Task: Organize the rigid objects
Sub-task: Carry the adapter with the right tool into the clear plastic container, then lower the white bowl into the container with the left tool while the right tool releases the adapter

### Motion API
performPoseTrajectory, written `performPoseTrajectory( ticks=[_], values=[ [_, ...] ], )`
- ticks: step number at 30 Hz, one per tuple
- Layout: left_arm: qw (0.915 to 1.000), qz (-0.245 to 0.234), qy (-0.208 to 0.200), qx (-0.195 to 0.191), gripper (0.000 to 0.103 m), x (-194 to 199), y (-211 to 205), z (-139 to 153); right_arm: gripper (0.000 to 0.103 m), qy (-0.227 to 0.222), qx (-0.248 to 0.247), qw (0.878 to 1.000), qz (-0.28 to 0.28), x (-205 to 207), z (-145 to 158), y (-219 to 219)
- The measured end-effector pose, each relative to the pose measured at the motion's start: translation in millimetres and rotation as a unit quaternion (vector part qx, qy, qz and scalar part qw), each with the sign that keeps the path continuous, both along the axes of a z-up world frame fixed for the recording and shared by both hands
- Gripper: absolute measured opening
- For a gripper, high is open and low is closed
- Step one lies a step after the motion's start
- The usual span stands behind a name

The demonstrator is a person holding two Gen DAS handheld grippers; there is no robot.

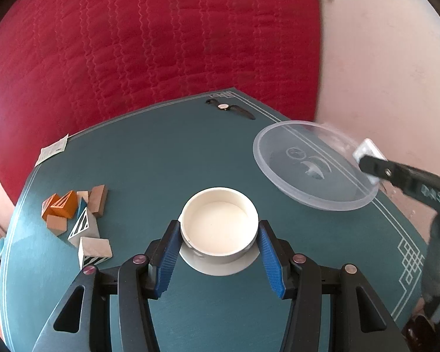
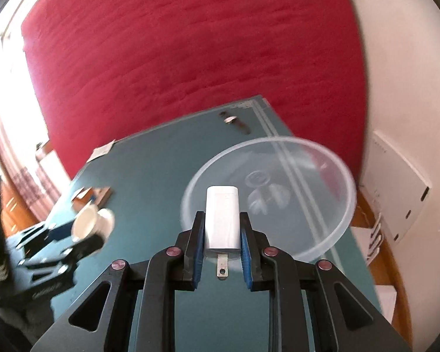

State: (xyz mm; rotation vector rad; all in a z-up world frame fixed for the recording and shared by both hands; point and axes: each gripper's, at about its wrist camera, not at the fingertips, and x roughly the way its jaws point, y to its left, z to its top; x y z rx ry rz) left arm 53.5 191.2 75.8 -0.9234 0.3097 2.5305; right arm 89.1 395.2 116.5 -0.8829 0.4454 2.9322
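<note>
Left gripper clamped on a round white container, blue pads pressed to its left and right walls; container open-topped, empty, held at the near middle of the teal table, above a white disc lying on the table beneath it.

Right gripper closed on a white charger plug, blue pads flat against its two long sides; metal prong pointing back toward the camera; plug held above the near rim of a clear plastic bowl.

Seen from the left wrist: same plug at the right rim of the bowl, pinched in the black fingers of the right gripper; contact with the rim not determinable.

Left of the container: cluster of wooden blocks, orange, plain and striped, touching one another; beyond them, at the left edge, a paper slip.

Far end of the table: wristwatch, laid flat, well apart from the bowl.

Behind the table: red quilted fabric; at right, pale wall.
</note>
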Motion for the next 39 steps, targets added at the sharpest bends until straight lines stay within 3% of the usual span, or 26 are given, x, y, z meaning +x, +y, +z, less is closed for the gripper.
performPoseTrajectory(
  ticks=[12,27,39],
  values=[
    [0.9998,-0.016,-0.008,0.0,0.055,-9.8,18.4,-0.5,0.025,-0.018,-0.042,0.998,-0.051,-9.0,-27.9,33.6],
    [0.9952,-0.095,-0.013,0.017,0.055,-24.0,80.4,1.4,0.029,0.014,-0.022,0.991,-0.134,5.5,-29.5,40.0],
    [0.9911,-0.127,-0.032,0.025,0.057,-38.3,118.0,-10.2,0.03,0.009,-0.036,0.989,-0.146,4.1,-38.2,49.6]
  ],
)
